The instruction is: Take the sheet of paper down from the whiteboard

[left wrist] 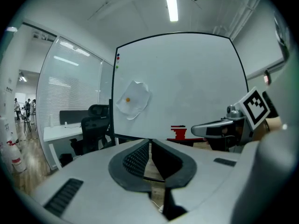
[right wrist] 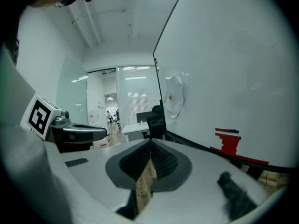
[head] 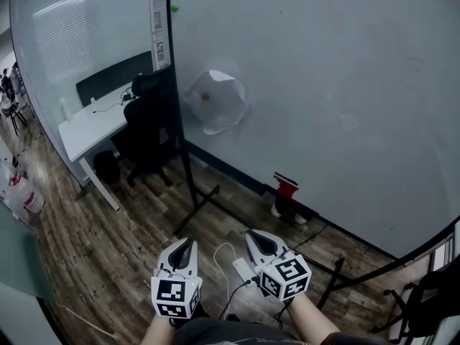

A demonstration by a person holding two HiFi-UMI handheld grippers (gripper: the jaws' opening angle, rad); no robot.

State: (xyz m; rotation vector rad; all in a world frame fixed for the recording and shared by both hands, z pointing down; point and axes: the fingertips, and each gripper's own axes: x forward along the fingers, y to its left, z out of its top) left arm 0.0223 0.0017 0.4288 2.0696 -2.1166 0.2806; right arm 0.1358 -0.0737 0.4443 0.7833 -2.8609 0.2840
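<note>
Left tool (head: 188, 243) and right tool (head: 254, 235), both pressed together, face whiteboard (head: 338, 77); paper (head: 215, 100) hangs near office chair (head: 149, 124).

Pale grey shells, left hand-held gripper (head: 188, 243) and right hand-held gripper (head: 254, 236), black ribbed pads (left wrist: 135, 160), black-and-white marker cubes (head: 176, 297)

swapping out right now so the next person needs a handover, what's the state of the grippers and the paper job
Left gripper: shut, empty, held low, well short of the whiteboard.
Right gripper: shut, empty, beside the left one.
Sheet of paper: crumpled, on the left part of the board, pinned by a small red magnet.
Done: nothing; the paper is untouched.
Left: step up to the board, open a gripper, take the paper down.
</note>
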